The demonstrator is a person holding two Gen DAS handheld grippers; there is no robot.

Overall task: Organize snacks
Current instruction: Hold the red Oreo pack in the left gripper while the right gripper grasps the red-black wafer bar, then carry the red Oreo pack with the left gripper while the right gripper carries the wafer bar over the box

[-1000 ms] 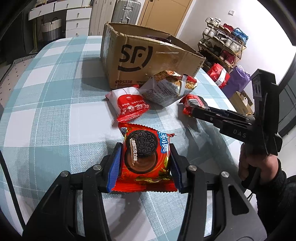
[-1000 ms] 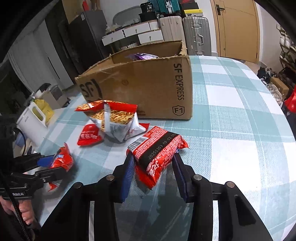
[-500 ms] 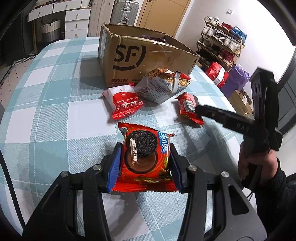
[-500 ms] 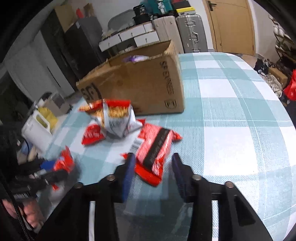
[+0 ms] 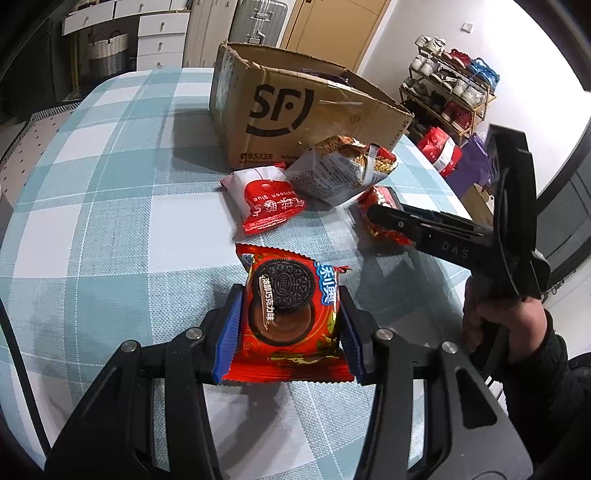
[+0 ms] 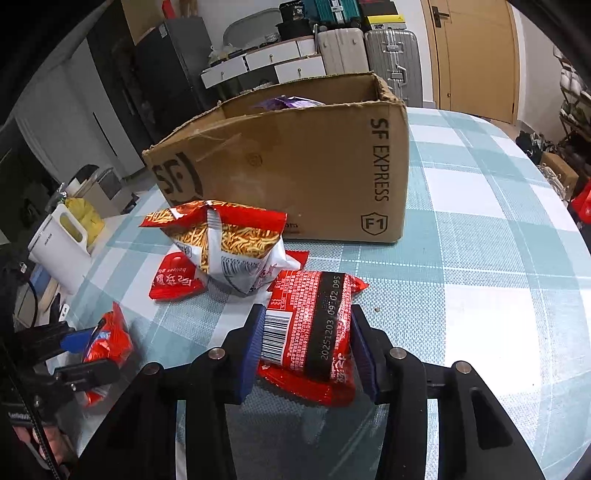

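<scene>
Left claw (image 5: 290, 325) is clamping the cookie pack (image 5: 290, 314); right claw (image 6: 306, 349) is closing snugly around the red packet (image 6: 312, 328). Lift both clear, then drop over the box (image 6: 295, 166) rim.

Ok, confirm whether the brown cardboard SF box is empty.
No: the right wrist view shows a purple packet lying inside the brown cardboard SF box.

Wooden door (image 6: 476, 55), white drawers (image 5: 162, 33), shoe rack (image 5: 448, 94), suitcases (image 6: 391, 55)
</scene>
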